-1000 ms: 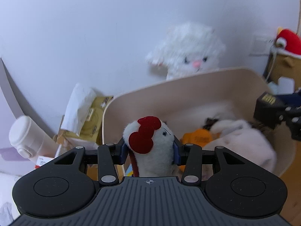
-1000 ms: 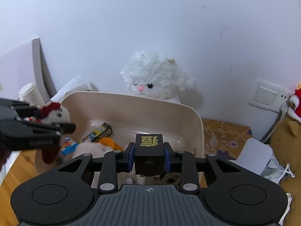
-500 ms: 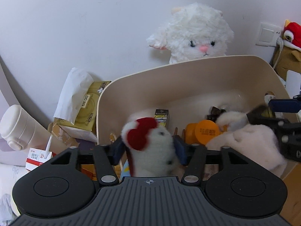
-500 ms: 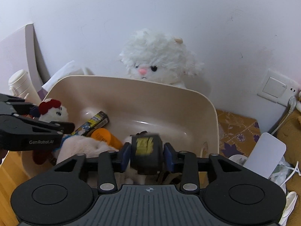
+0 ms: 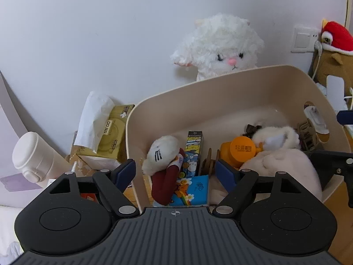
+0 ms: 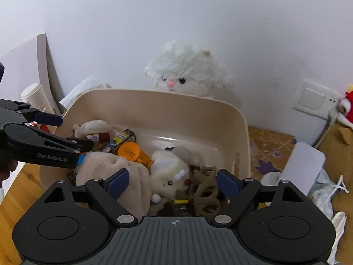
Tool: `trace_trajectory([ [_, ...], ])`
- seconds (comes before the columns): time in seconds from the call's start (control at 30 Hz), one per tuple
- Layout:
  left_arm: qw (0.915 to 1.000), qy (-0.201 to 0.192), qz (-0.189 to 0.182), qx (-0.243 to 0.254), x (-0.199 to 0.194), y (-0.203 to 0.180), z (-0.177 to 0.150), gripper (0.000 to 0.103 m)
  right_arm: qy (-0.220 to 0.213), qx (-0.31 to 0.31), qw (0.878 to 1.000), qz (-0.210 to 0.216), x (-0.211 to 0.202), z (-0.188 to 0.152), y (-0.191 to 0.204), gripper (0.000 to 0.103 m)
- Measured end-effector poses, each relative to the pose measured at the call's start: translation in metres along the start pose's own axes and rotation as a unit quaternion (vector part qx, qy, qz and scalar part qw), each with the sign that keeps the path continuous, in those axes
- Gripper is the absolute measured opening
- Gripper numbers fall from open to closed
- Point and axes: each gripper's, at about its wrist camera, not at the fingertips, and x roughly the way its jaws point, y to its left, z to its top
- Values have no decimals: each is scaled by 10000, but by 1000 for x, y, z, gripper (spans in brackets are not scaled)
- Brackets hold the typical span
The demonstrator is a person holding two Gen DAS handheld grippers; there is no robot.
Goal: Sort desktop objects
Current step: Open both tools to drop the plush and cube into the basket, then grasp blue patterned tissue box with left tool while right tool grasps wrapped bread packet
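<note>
My left tool [image 5: 175, 173] is opening, pads spread wide and pinching nothing; the small white chicken plush [image 5: 162, 154] lies between them in the beige bin [image 5: 198, 95], against its near left wall, touching neither pad. My right tool [image 6: 171, 182] is opening too, jaws wide and empty above the bin's right half. In the bin: a cream plush toy [image 6: 169, 173], an orange bottle [image 6: 132, 152], a printed slim box [image 5: 194, 148], a tan hair claw [image 6: 206, 190]. A small black block [image 6: 182, 207] sits half hidden behind my right tool's body. The bin's near floor is hidden.
</note>
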Motion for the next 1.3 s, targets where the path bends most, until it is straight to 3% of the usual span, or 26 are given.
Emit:
trace_trajectory([
  [0.13,9999,-98,-14,-21,-11,3,0,81,-71,170,9998,-49,-10,-7,-2,97],
  [0.37,9988,-447,-143,-103,-39,11,-7,81,-281,377,9989,-44,-24,-33,9,98],
  [0.57,9988,-450,-177,-61,-51,18,-20,82,-49,383,9992,120,-19,-49,23,100],
  [0.93,9995,214,-200,-143,-43,32,-77,82,568,287,9969,468,-1,-85,62,103],
  [1.3,9952,866,-419,182,-18,31,-118,82,1316,-1053,9808,981,27,-108,98,103],
])
